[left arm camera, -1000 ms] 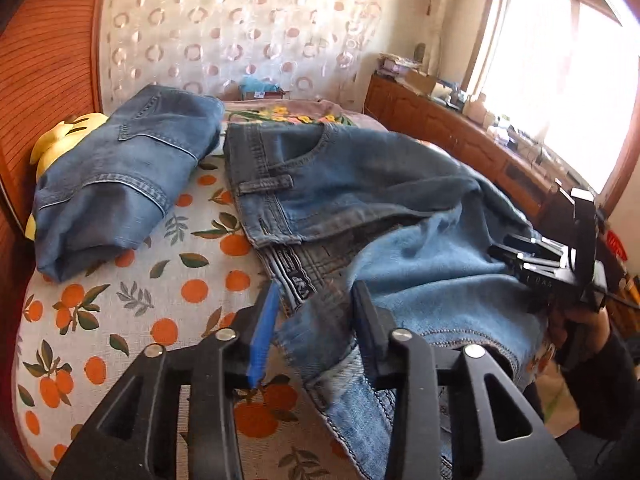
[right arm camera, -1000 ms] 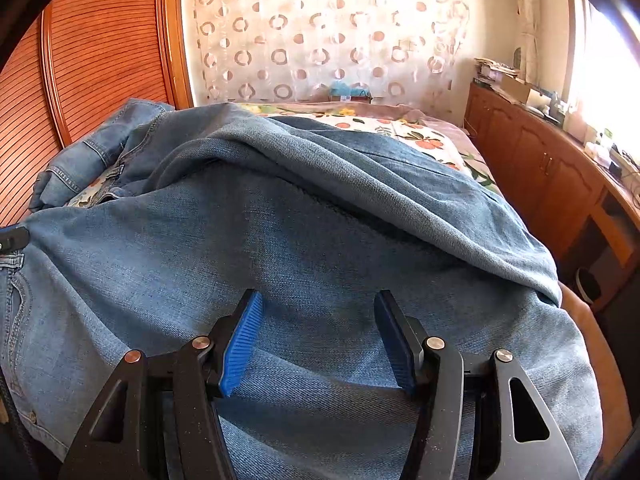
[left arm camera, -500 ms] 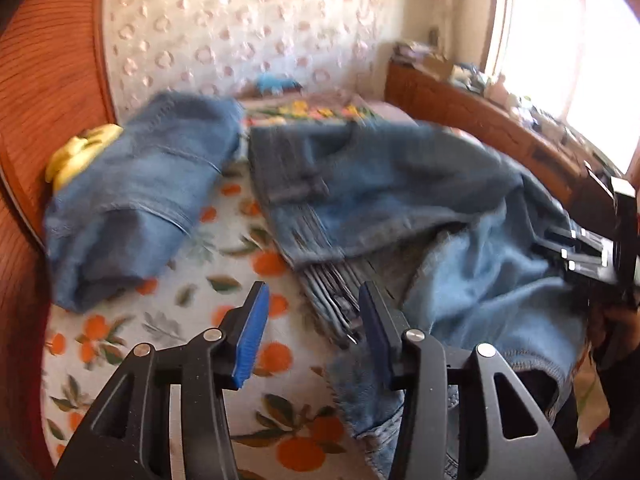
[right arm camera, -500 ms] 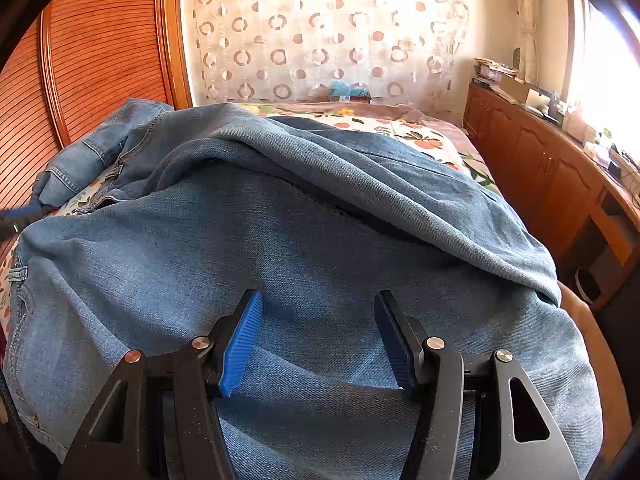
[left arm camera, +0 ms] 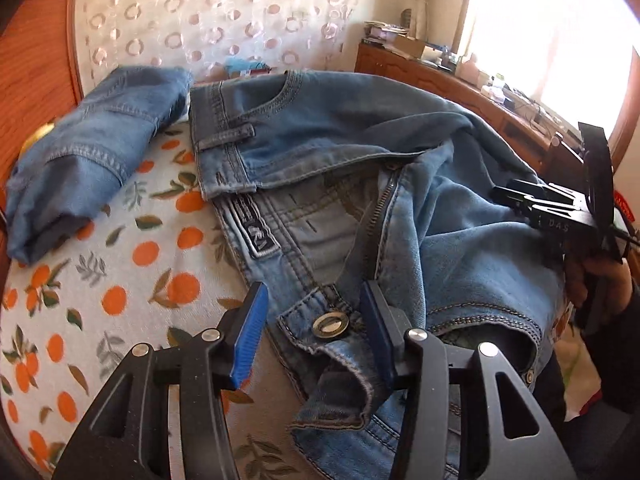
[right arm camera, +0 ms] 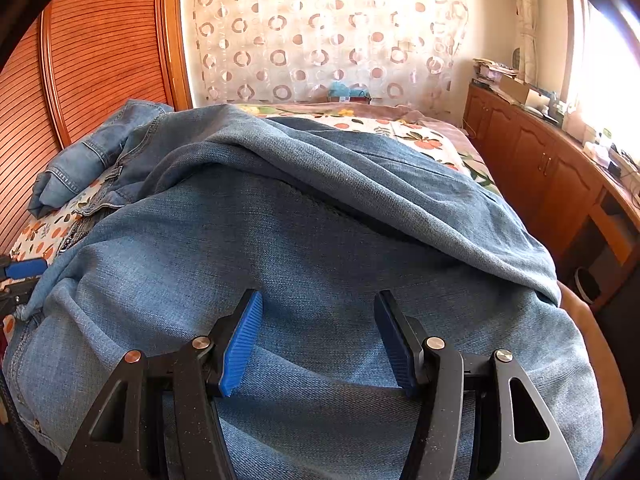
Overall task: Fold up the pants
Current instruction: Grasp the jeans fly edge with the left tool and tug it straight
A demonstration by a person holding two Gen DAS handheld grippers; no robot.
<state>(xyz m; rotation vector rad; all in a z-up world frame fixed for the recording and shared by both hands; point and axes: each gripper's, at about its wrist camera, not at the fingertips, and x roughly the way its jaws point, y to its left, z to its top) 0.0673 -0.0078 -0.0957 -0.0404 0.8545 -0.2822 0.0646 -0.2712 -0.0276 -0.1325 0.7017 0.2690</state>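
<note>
Two pairs of jeans [left arm camera: 360, 152] cover the orange-print bedsheet [left arm camera: 120, 280].

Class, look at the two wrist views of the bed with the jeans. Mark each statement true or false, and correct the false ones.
1. The open jeans lie unzipped. True.
2. A folded pair lies beside them. True.
3. The bedsheet is plain white. False: it has an orange fruit print.
4. The left gripper is clamped on the metal button. False: its jaws stand apart around it.
5. The right gripper is over denim. True.
</note>
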